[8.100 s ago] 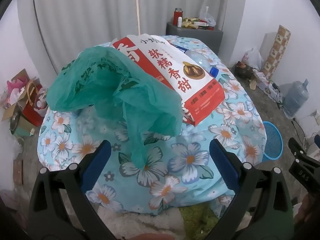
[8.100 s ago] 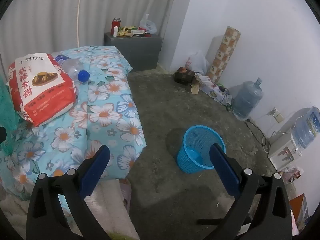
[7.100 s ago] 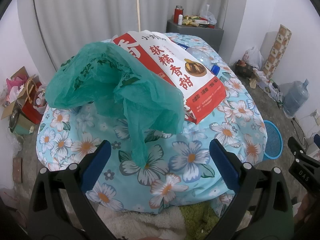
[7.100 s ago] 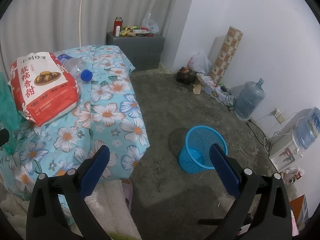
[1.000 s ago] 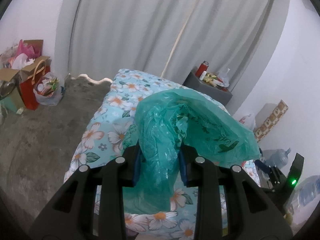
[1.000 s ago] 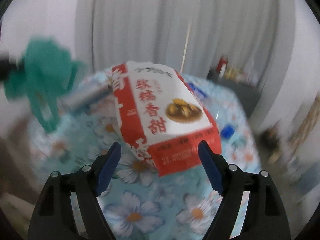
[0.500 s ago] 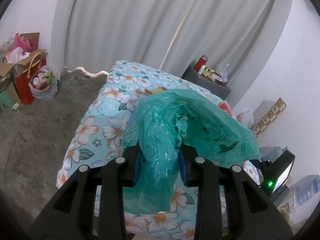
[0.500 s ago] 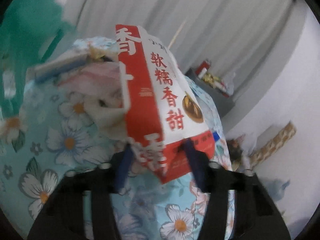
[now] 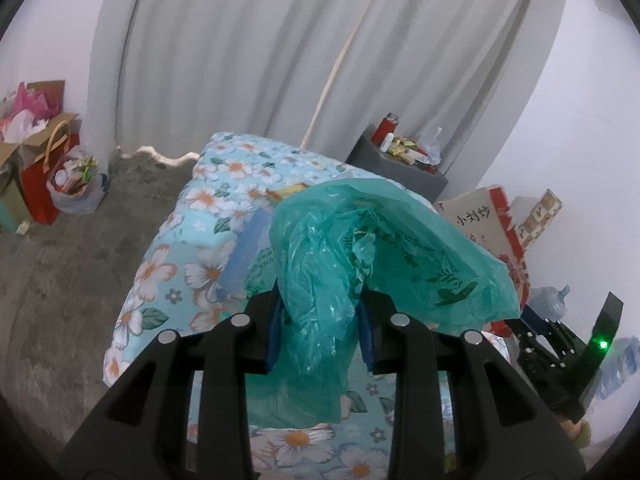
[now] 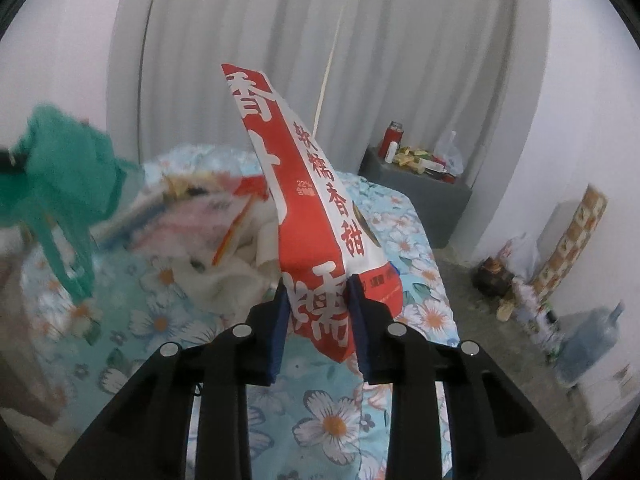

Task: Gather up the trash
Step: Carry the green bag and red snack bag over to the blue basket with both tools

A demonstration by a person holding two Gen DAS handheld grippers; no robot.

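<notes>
Left claw: clamped on crumpled green plastic bag, frame centre, mouth not spread.
Loose wrappers: uncollected on floral bed, centre-left.
Right claw: just closed, pinching red-and-white snack bag, lifted upright, not yet bagged.

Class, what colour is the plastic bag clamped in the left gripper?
Green; the plastic bag shows best in the left wrist view.

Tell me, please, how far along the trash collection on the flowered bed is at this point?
Early stage. Done: the left tongs grip the green bag. In hand: the right tongs, which have just been closing, pinch the red-and-white snack package, tilted up off the bed. Left: nothing visibly bagged yet; wrappers remain on the bedspread.
</notes>
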